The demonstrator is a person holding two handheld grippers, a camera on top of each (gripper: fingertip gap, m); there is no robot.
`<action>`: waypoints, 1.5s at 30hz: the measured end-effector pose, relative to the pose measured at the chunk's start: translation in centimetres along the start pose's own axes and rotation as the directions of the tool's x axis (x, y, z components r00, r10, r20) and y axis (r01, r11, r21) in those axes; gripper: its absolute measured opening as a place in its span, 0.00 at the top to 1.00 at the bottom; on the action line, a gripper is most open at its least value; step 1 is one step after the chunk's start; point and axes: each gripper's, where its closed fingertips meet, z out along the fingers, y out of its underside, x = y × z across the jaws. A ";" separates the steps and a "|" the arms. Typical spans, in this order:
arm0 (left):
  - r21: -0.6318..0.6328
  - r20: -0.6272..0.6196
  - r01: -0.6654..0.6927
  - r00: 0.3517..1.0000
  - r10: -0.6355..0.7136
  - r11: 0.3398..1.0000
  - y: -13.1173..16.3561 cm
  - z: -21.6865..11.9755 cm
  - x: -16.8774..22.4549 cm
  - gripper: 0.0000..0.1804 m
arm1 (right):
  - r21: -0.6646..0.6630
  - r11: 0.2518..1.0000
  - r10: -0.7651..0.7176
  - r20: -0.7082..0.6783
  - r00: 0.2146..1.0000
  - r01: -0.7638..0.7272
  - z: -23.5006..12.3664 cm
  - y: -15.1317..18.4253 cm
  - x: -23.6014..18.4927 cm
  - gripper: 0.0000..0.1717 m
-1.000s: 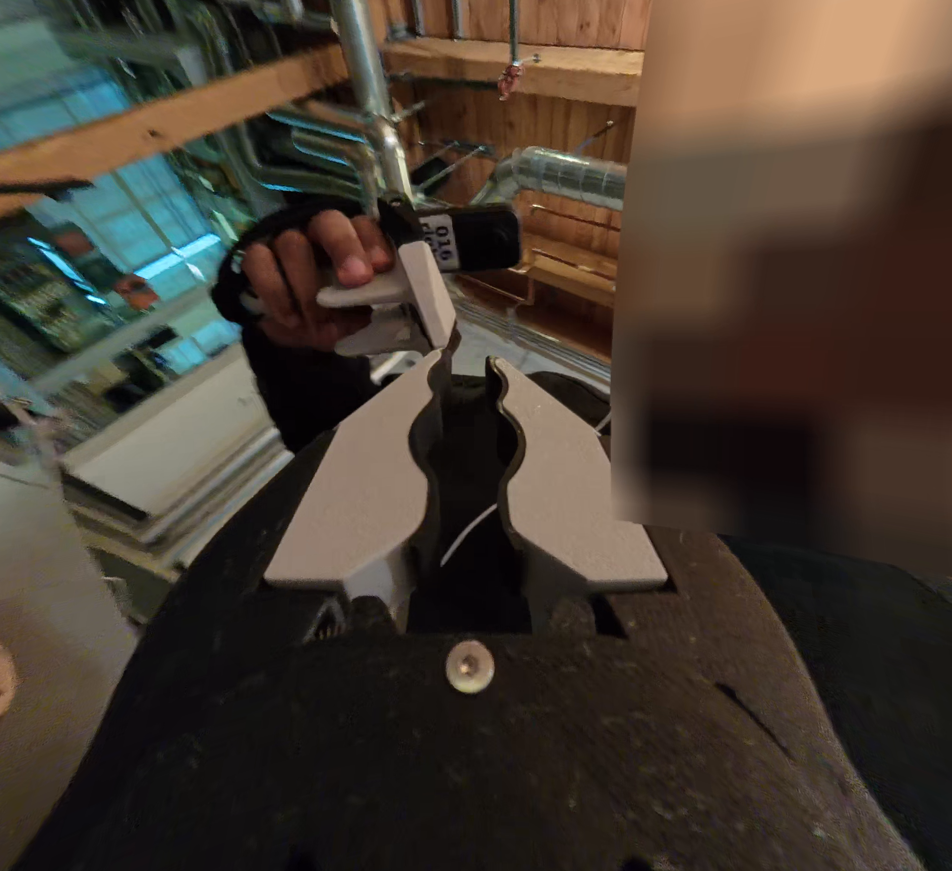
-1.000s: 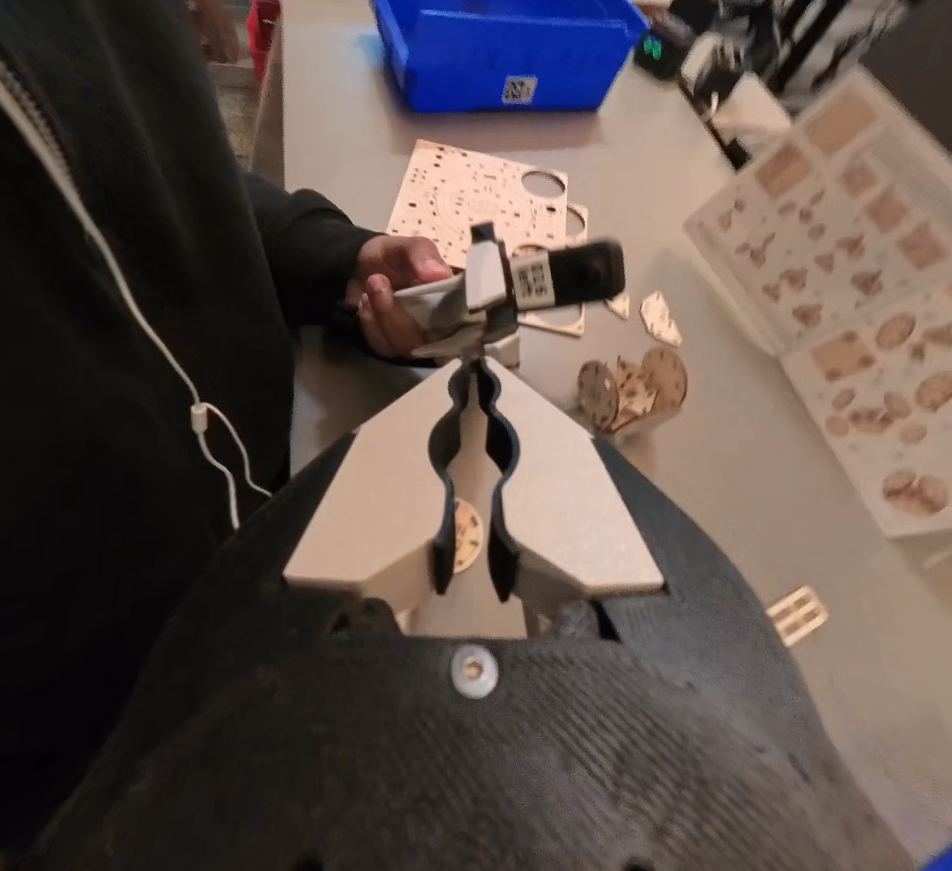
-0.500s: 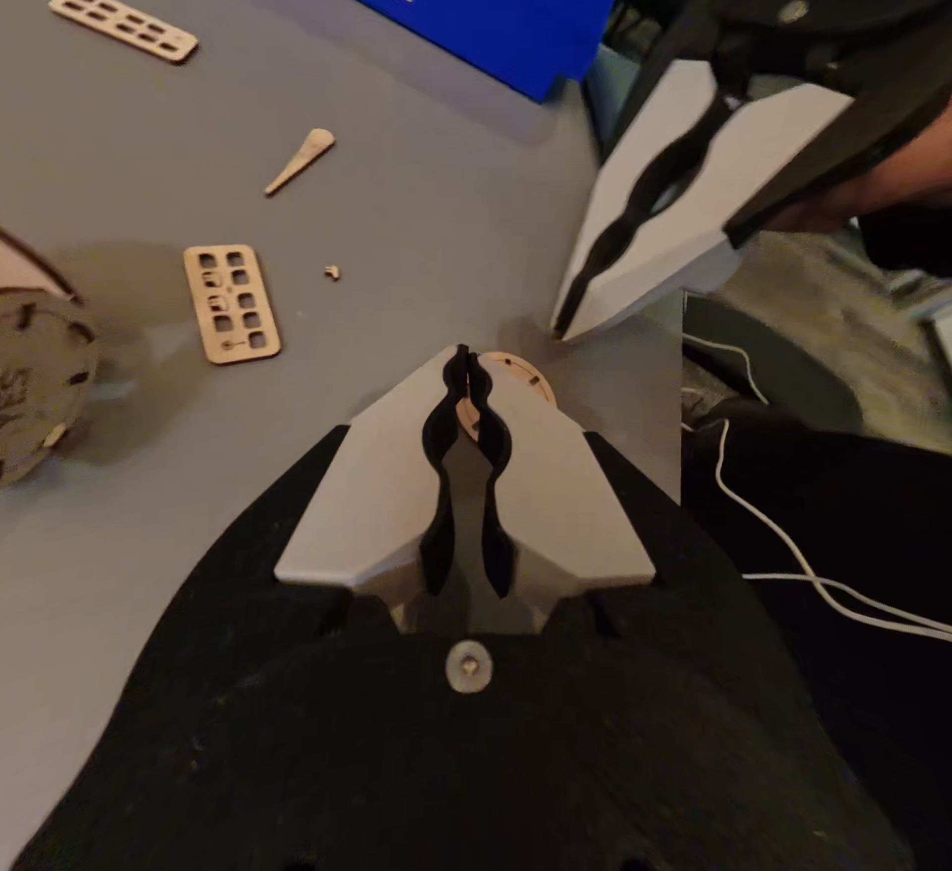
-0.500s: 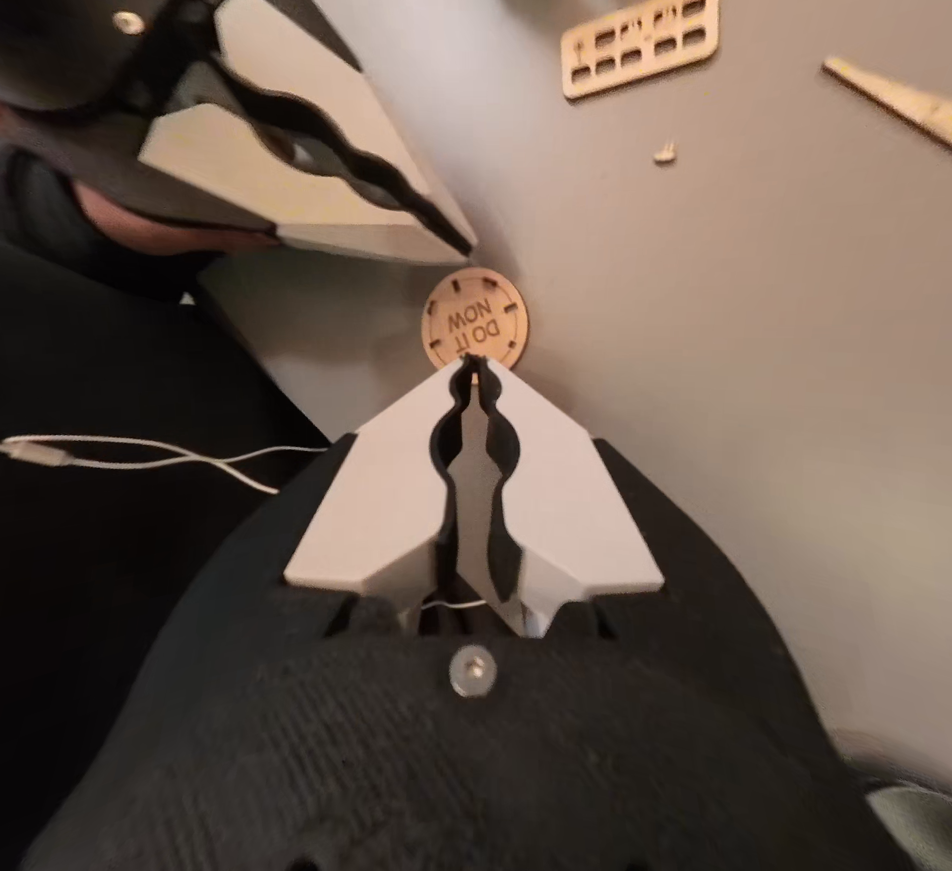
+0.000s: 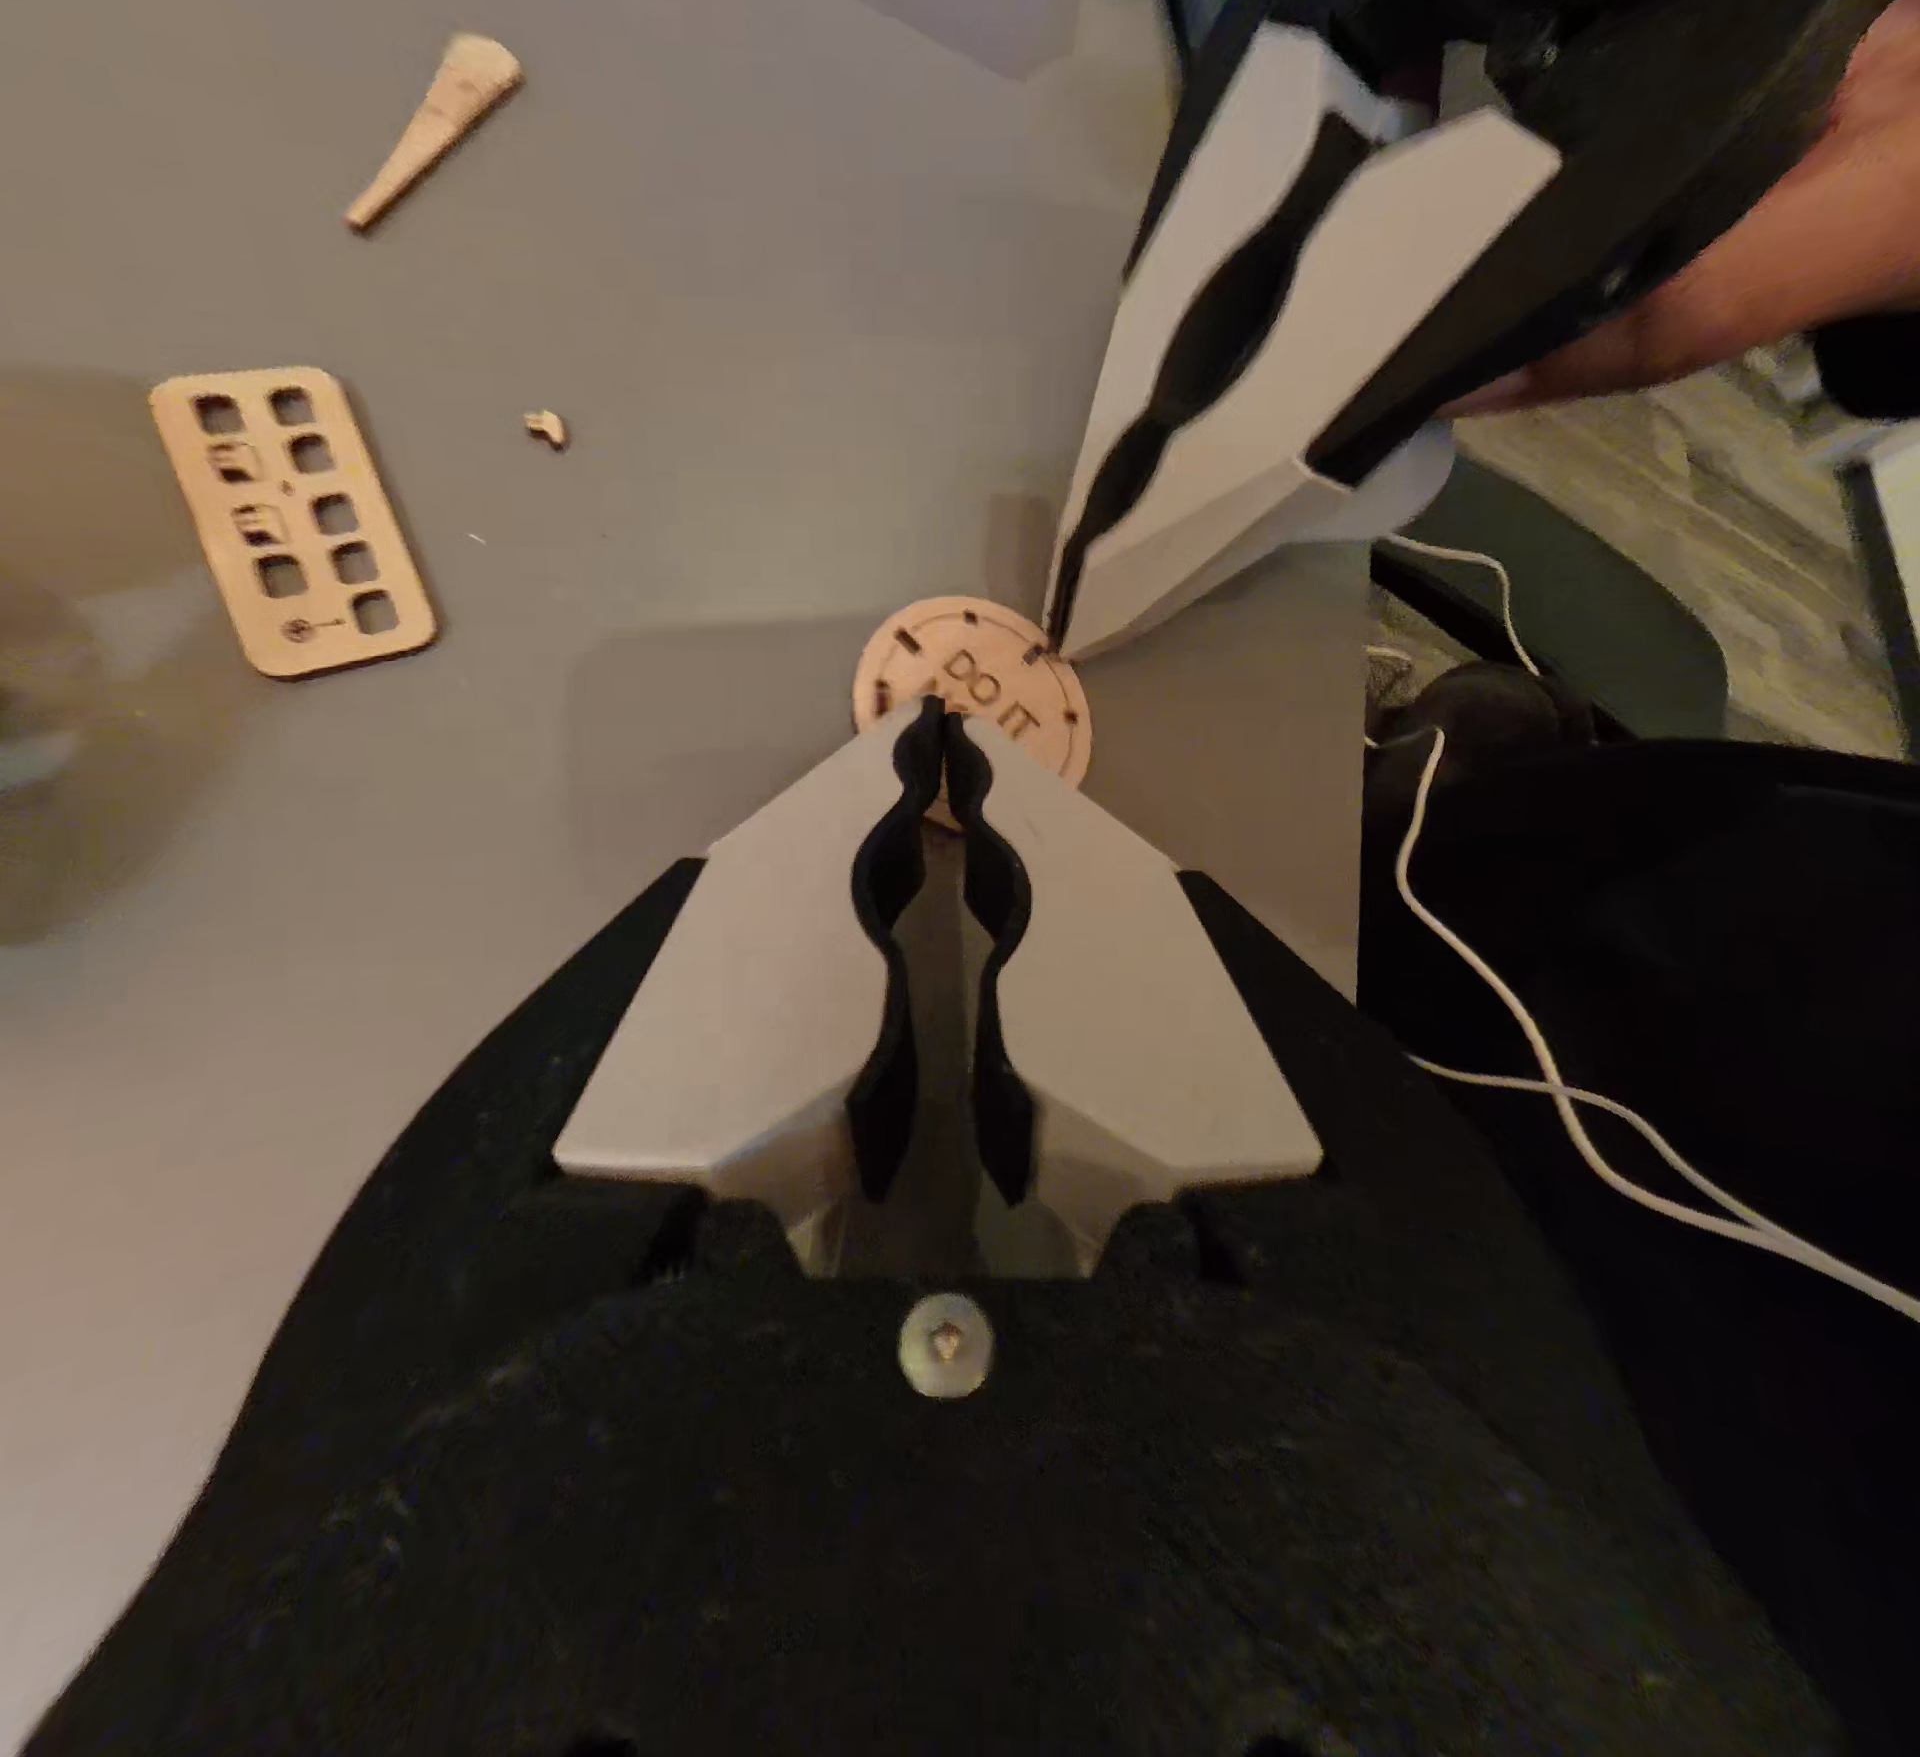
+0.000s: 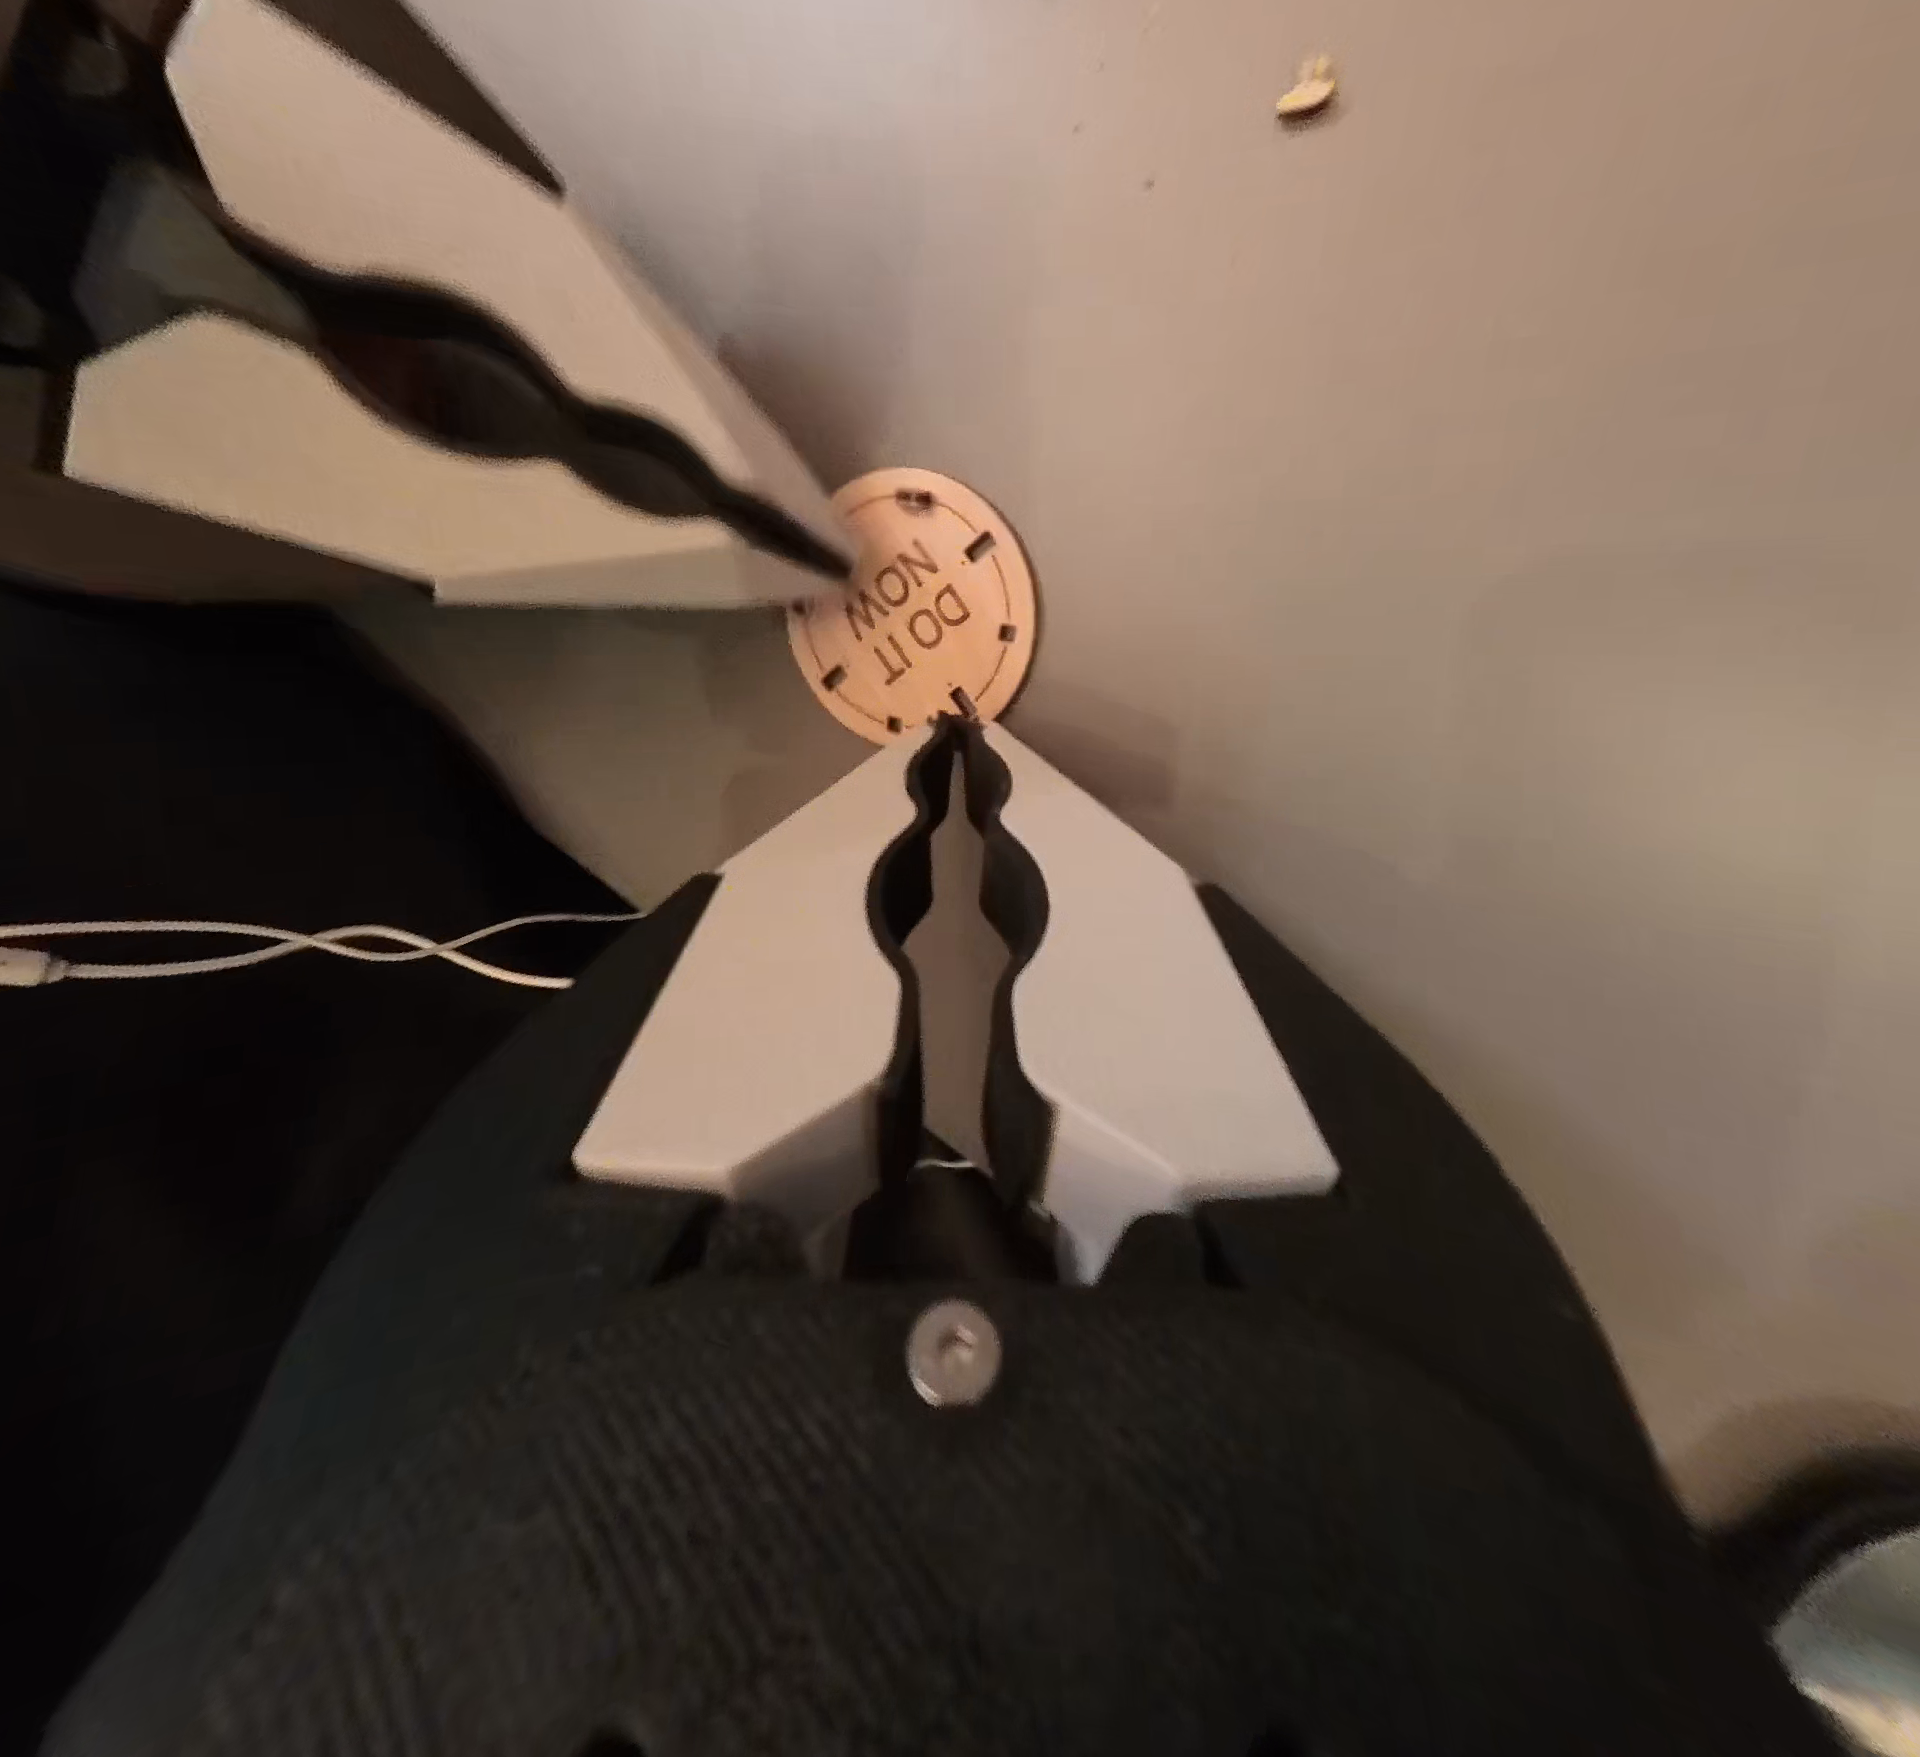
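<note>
Both closed, empty grippers, left gripper (image 5: pixel 940 720) and right gripper (image 6: pixel 958 739), touch a small round engraved wooden disc (image 6: pixel 914 611), thin, light and stiff, lying flat on the grey table (image 5: pixel 675 357), best taken by its edge.

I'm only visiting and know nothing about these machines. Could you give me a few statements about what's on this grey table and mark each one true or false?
1. Both tools have their fingertips closed together. True: the left tool and the right tool are both shut.
2. A round wooden disc lies flat on the grey table. True.
3. The left tool has lifted the disc into the air. False: it lies on the table, with both tips at its edge.
4. The wooden card with square holes sits on top of the disc. False: it lies well apart.
5. A white cable runs over dark fabric beside the table. True.
</note>
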 end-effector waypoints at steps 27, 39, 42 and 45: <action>-0.148 0.259 -0.493 0.818 0.514 0.858 0.7 1.6 1.5 1.00 | -0.287 0.934 -0.276 -0.197 0.941 0.214 0.3 -2.3 0.4 1.00; -0.145 0.246 -0.473 0.833 0.495 0.869 0.8 1.6 1.5 1.00 | -0.363 0.893 -0.355 -0.206 0.912 0.266 0.6 -2.3 0.3 1.00; -0.144 0.245 -0.471 0.835 0.493 0.870 0.8 1.6 1.5 1.00 | -0.376 0.886 -0.368 -0.214 0.905 0.272 0.7 -2.3 0.3 1.00; -0.144 0.243 -0.469 0.837 0.491 0.871 0.8 1.6 1.5 1.00 | -0.381 0.883 -0.370 -0.208 0.906 0.273 0.8 -2.3 0.0 1.00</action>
